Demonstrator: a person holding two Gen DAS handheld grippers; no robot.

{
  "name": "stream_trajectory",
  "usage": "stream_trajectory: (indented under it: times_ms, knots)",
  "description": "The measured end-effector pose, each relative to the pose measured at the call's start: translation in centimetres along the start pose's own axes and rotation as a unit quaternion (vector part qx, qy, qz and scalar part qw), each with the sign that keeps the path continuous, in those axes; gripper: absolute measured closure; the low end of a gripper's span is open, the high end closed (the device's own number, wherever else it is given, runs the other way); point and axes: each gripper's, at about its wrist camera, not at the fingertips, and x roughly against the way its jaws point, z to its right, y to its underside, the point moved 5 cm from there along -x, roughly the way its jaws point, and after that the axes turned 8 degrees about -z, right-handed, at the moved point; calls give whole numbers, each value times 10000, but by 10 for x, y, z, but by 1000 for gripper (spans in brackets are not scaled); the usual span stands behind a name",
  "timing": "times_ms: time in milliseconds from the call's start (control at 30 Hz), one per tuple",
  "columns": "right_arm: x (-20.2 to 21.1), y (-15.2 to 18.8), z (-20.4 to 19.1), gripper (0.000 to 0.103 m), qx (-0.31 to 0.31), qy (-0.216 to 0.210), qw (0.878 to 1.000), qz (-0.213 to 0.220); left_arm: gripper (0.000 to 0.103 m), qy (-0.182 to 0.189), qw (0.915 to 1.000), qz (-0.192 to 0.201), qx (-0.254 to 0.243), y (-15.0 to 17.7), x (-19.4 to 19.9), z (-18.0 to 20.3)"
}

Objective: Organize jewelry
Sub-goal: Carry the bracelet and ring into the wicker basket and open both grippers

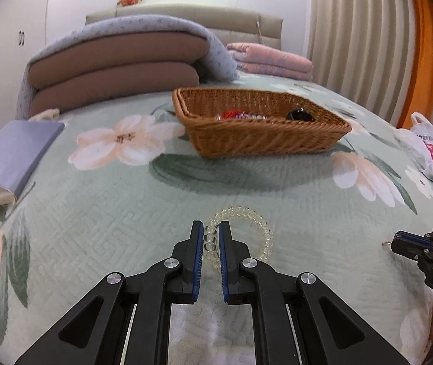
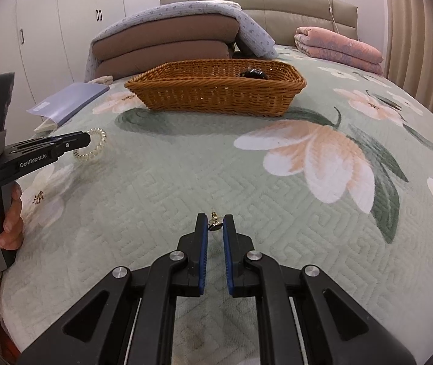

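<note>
Clear plastic coils made up the spiral hair tie (image 1: 240, 231) that lay on the quilted green bedspread (image 1: 125, 228), and the left gripper (image 1: 210, 228) had its blue-padded jaws pinched on the ring's left side, the rest of the loop curving free to the right of the fingers. From the right wrist view the same hair tie (image 2: 93, 146) showed at the tip of the left gripper (image 2: 85, 140), low against the fabric, with a hand (image 2: 0, 222) wrapped round the tool's handle. Just ahead of that camera the right gripper (image 2: 215, 226) was pressed nearly together on a small gold earring (image 2: 215, 223) with a dark oval face, its post sticking up between the pads. In the left wrist view the right gripper (image 1: 398, 241) appeared at the far right edge, close to the quilt. Farther back on the bed stood a brown wicker basket (image 1: 262, 140), well apart from both tools, holding something red (image 1: 231, 114) and a dark round item (image 1: 300, 114). A lavender booklet (image 1: 12, 155) lay to the left, a plastic bag (image 1: 432, 152) at the right edge, and folded brown cushions (image 1: 110, 73) under a grey blanket (image 1: 155, 24) sat behind the basket, beside a folded pink quilt (image 1: 274, 60).
</note>
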Motion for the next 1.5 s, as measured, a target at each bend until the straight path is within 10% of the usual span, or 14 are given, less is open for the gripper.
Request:
stream_trajectory:
  times_ms: [367,667,1000,1500]
  knots:
    - [27,-23,10,92,-320,-299,9972,610,93,83,9994,326,85,-12,21,2]
    - [46,-159,16,92,-124,-120,9867,1619,93,408,9941,936,373,-115,42,20]
    - [-71,-244,53,92,-716,-516,9882,1251,93,267,9950,798,540,-172,-61,13]
    - [-121,-239,42,91,-387,-296,9957,784,93,328,9960,565,605,-165,-98,8]
